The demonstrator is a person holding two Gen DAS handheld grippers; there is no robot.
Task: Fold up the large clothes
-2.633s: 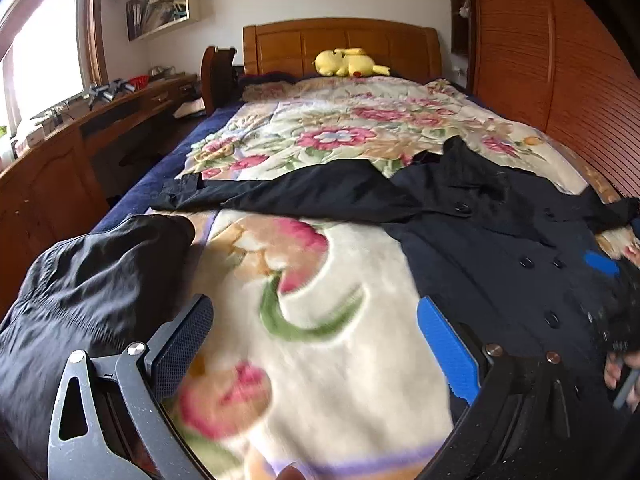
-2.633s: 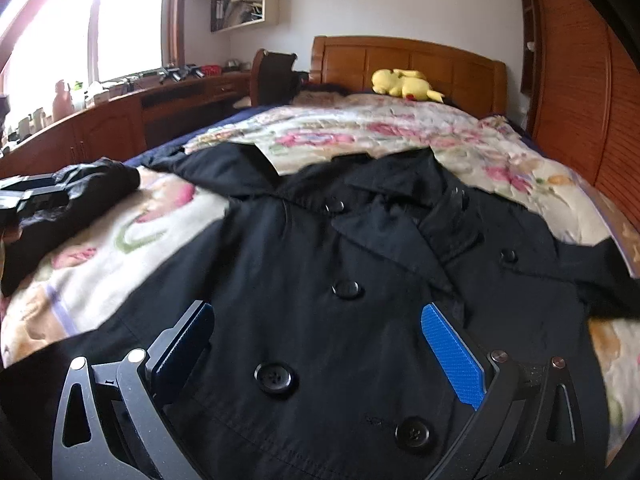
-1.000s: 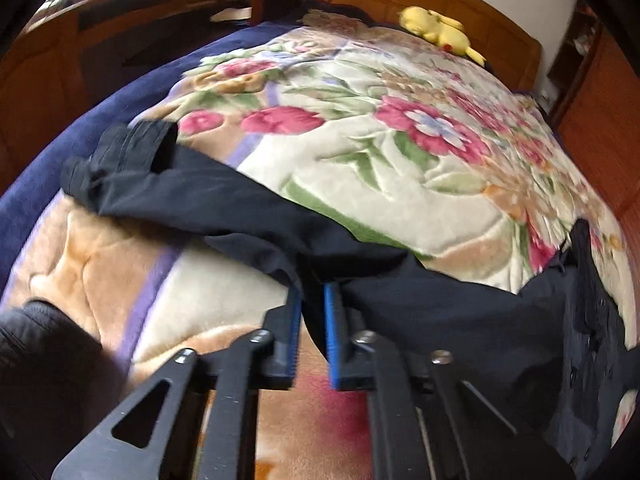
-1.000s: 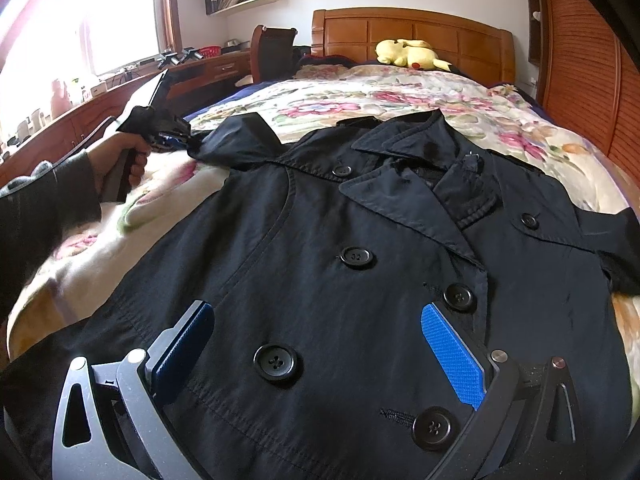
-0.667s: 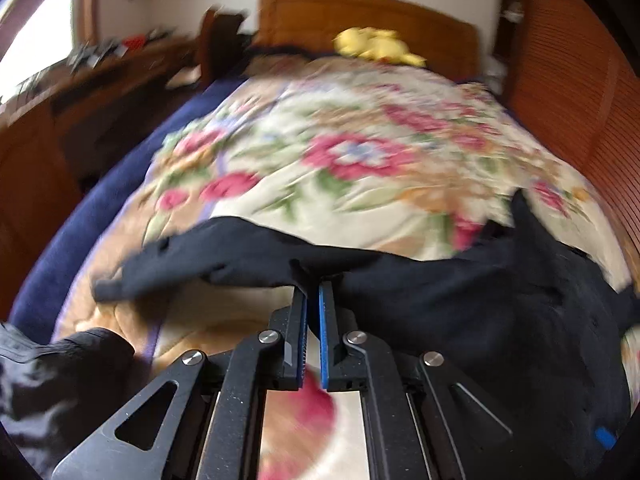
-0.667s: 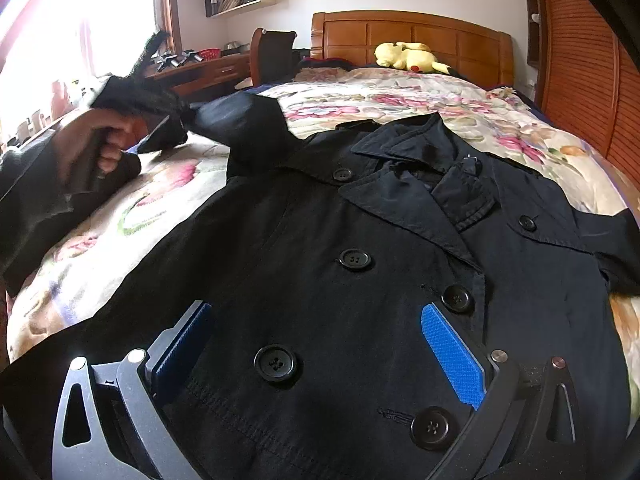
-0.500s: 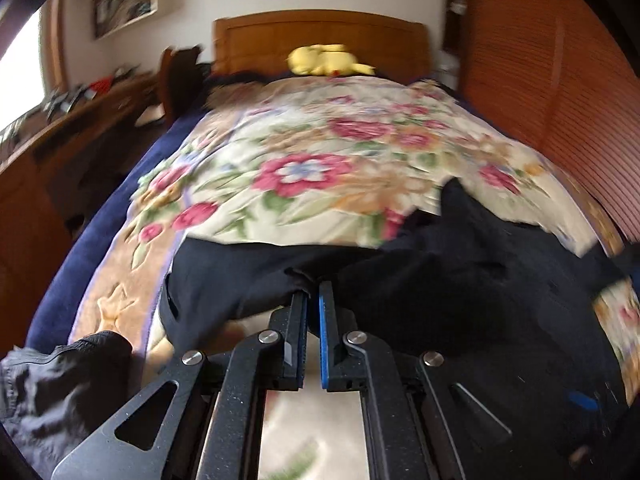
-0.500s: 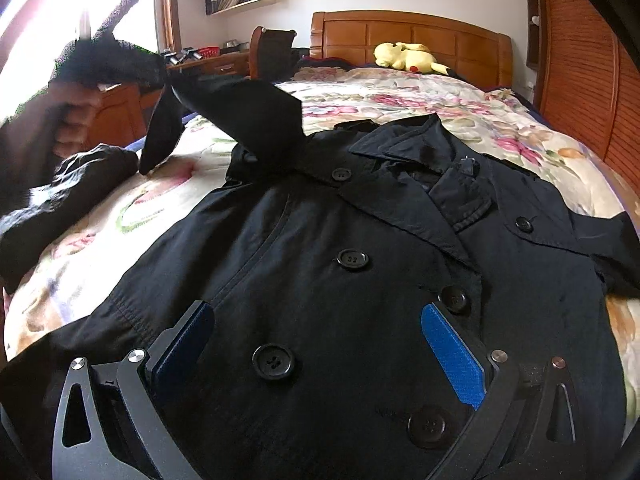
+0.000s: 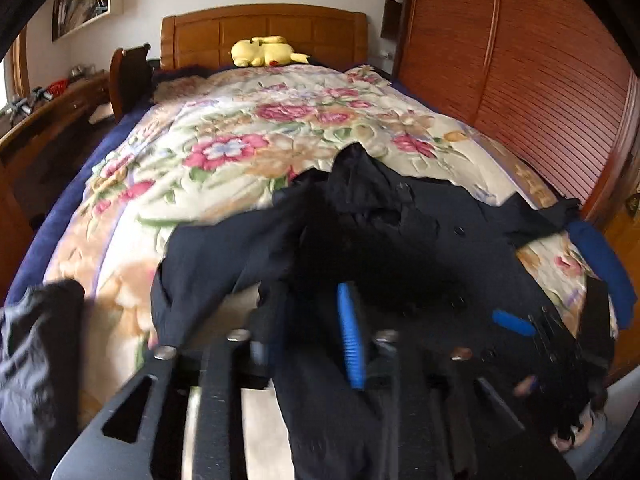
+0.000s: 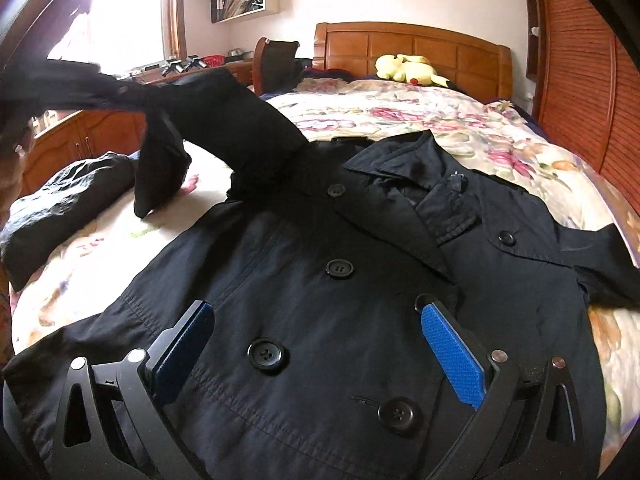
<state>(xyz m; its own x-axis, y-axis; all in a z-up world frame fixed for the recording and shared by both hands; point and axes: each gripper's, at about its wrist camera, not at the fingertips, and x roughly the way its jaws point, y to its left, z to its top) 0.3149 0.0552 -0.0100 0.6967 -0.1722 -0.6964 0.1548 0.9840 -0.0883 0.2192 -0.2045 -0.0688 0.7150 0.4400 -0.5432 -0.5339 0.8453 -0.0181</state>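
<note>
- A black double-breasted coat (image 10: pixel 320 300) lies face up on the floral bedspread (image 10: pixel 400 112), its buttoned front spread straight under the right claw (image 10: pixel 320 356).
- The right claw's blue-padded fingers stand wide apart over the coat front, one to either side of a large black button (image 10: pixel 266 354); they clamp nothing.
- Up and to the left of the right claw, one coat sleeve (image 10: pixel 216 120) is lifted off the bed and drawn across the air, its cuff end hanging down toward the bedspread.
- In the left wrist view, which is blurred, the left claw (image 9: pixel 312 328) has that sleeve's dark cloth between its fingers and draped down over them. Its jaws have just been opening and now show a gap, so the cloth is no longer pinched tight.
- The rest of the coat lies ahead and to the right of the left claw.
- A second dark garment (image 10: pixel 60 208) sits bunched on the bed, far left of the right claw.
- A yellow plush toy (image 10: pixel 408 68) rests well beyond both claws, against the wooden headboard (image 10: pixel 416 46).
</note>
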